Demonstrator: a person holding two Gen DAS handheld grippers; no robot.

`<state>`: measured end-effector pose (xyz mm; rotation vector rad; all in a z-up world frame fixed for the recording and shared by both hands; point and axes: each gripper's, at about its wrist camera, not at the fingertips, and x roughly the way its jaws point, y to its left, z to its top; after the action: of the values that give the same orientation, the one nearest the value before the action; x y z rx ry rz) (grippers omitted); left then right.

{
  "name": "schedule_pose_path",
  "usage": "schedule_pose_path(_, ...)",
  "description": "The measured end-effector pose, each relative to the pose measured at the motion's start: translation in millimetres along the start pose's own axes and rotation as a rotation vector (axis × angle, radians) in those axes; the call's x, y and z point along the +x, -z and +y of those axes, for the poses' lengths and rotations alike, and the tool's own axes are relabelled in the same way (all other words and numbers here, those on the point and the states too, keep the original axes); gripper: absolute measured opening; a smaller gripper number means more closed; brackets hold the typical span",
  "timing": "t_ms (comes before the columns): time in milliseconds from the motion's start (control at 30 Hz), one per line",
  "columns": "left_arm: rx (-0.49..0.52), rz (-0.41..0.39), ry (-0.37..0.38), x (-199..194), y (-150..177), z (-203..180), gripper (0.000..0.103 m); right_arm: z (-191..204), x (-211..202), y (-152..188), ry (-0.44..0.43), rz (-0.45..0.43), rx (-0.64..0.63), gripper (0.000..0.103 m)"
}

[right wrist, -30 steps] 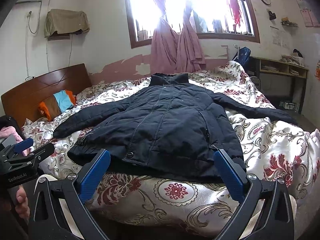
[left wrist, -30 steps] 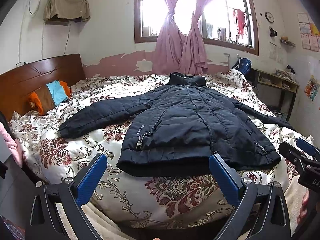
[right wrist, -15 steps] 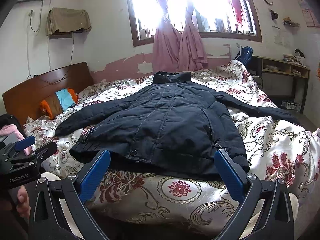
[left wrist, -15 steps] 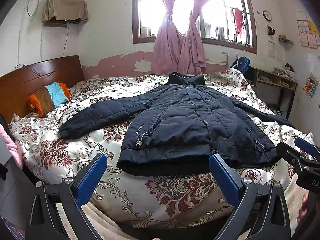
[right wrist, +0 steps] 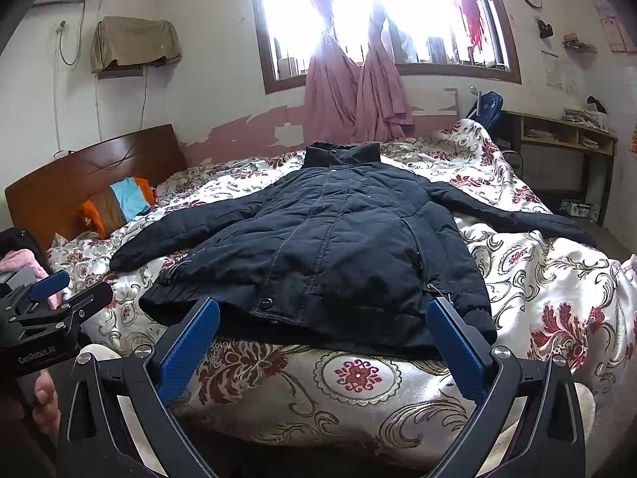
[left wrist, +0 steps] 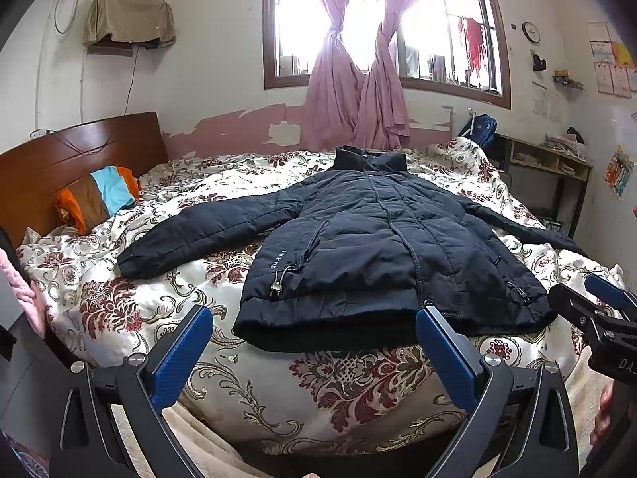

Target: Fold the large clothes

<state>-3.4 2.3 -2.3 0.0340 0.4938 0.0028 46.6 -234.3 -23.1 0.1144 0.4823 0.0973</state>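
Nothing of the folding looks done yet: the dark padded jacket (left wrist: pixel 382 247) lies spread flat and face up on the bed (left wrist: pixel 131 302), zipped closed, its collar (left wrist: pixel 370 159) toward the far edge under the window (left wrist: pixel 378 24) and its hem (left wrist: pixel 358 330) close to the near edge. Both sleeves are stretched out sideways, the left sleeve (left wrist: pixel 207 227) reaching toward the headboard (left wrist: pixel 79 151) side and the right sleeve (right wrist: pixel 513 215) trailing toward the opposite edge of the bed, near the shelf unit (right wrist: pixel 565 135). By the look of it, every fold remains: sleeves in across the body, then the body doubled over. The left claw (left wrist: pixel 314 358) hovers just off the near edge of the bed, level and pointing at the left half of the hem, its blue pads wide apart and holding nothing. The right claw (right wrist: pixel 322 338) is posed the same way beside it, aimed at the right half of the hem, jaws likewise spread and empty. Neither touches the jacket or the floral quilt (right wrist: pixel 358 378). Each claw shows at the edge of the other's view, so the two are held side by side, both low and facing the hem. A striped pillow (left wrist: pixel 99 195) rests against the headboard, well apart from the jacket.
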Motion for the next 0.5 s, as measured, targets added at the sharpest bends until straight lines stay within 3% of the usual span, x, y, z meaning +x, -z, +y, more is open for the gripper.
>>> schedule_pose_path(500, 0.000, -0.001, 0.000, -0.8, 0.1, 0.0, 0.103, 0.8, -0.8, 0.3, -0.002, 0.000, 0.000, 0.102)
